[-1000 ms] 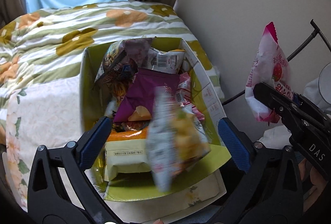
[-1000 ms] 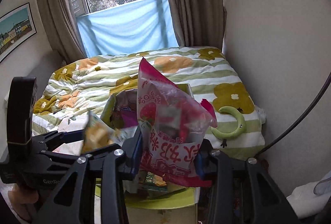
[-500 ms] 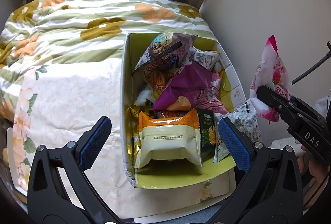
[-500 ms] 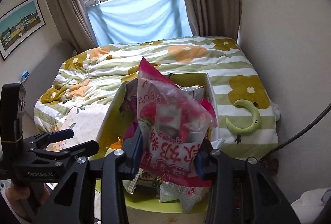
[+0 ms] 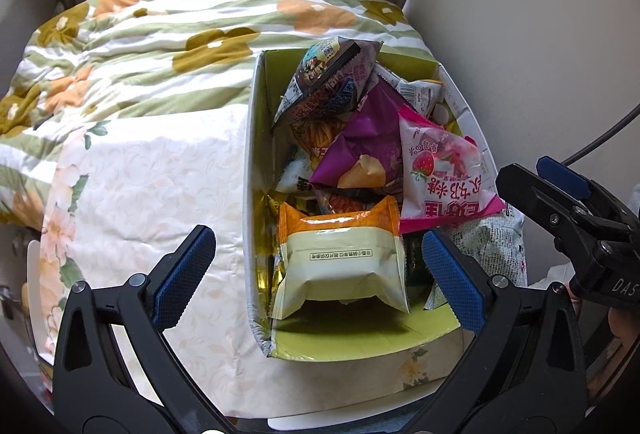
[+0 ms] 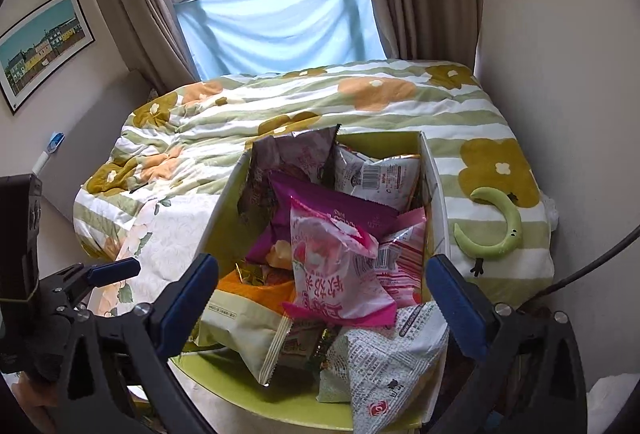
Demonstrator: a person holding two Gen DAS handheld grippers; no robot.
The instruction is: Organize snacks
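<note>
**A:** Judging by how things lay, how far along was the tidying?

**B:** Well on, I'd say. The green box (image 5: 260,193) on the bed (image 5: 168,33) was heaped with packets: the pink strawberry bag (image 5: 444,169) lay on top of the pile, against the purple chip bag (image 5: 368,149), with the orange-topped pack (image 5: 340,254) at the near end and a dark foil bag (image 5: 332,81) at the far end. A grey-printed packet (image 6: 384,362) hung over the near right rim, half out, so that one probably needed tucking in. No loose snacks showed on the bedcover; only a green crescent toy (image 6: 500,230) lay there, well clear of the box.

**A:** And the tools?

**B:** The right gripper (image 6: 320,294) pointed steeply down over the box, its jaws opening, spread wide with nothing pressed between the pads; the pink bag sat below and between them, free. The left gripper (image 5: 316,274) was also angled down at the near end of the box, spread wide and empty, the orange-topped pack between its fingers but not pinched. A hand (image 6: 28,406) showed only at the frame's edge.
</note>
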